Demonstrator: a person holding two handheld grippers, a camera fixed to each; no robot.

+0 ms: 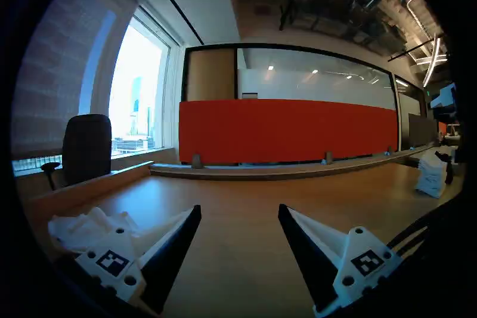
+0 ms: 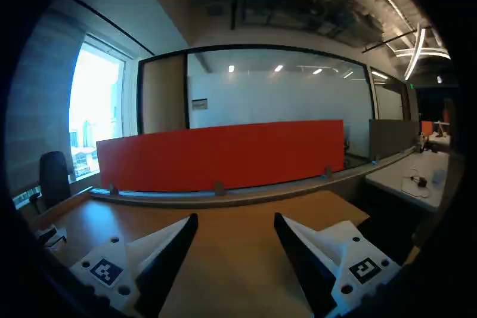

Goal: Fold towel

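Fingers (image 1: 173, 240) of the left gripper (image 1: 238, 207) stand apart, nothing between them, bare wooden desk (image 1: 238, 258) below. Left gripper view: crumpled white towel (image 1: 83, 225) lies on the desk at 8 o'clock, just behind the left finger, partly hidden by it. Stack of folded white cloths (image 1: 432, 178) sits at 3 o'clock, well apart from the towel. Red divider (image 1: 286, 130) runs across the far desk edge at 12 o'clock; black chair (image 1: 86, 148) at 9 o'clock by the window (image 1: 137, 97).

Right gripper (image 2: 235, 216): fingers likewise spread and empty over the desk, facing the red divider, chair at 9 o'clock.
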